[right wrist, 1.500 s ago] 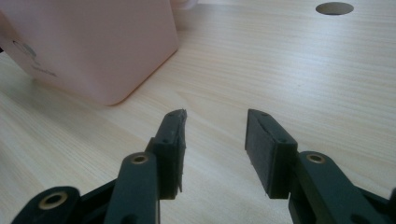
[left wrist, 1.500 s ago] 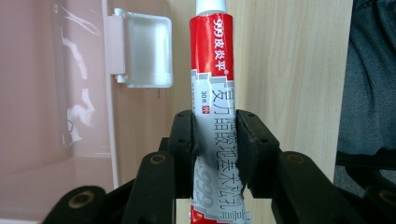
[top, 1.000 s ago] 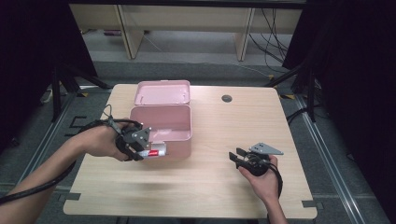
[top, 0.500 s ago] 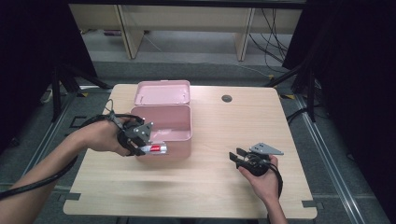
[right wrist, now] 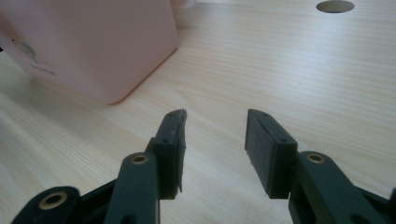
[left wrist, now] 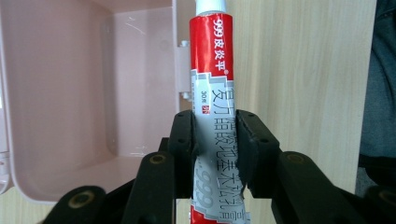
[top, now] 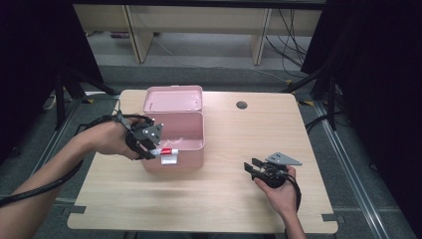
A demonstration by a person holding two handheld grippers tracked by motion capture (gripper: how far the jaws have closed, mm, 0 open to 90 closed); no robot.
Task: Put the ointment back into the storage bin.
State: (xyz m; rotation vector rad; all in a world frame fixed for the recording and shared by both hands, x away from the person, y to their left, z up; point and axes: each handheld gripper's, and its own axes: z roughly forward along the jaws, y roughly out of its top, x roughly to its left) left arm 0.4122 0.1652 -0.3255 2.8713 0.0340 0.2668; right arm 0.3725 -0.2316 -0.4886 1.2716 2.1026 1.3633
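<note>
Your left gripper and right gripper are black, each with two flat jaws, brass-coloured rivets at the joints and a grey three-cornered plate on top. A black cable trails from each. Your forearms are bare, without sleeves.

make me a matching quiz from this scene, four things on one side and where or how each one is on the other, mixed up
Things:
1. tube
2. pink box
3. right gripper
4. round hole

States or places:
A. open, nothing between its jaws
B. in the tabletop, beyond the box on the right
C. clamped in the left gripper
D. lid swung back, standing open on the table

Pairs: 1-C, 2-D, 3-A, 4-B
</note>
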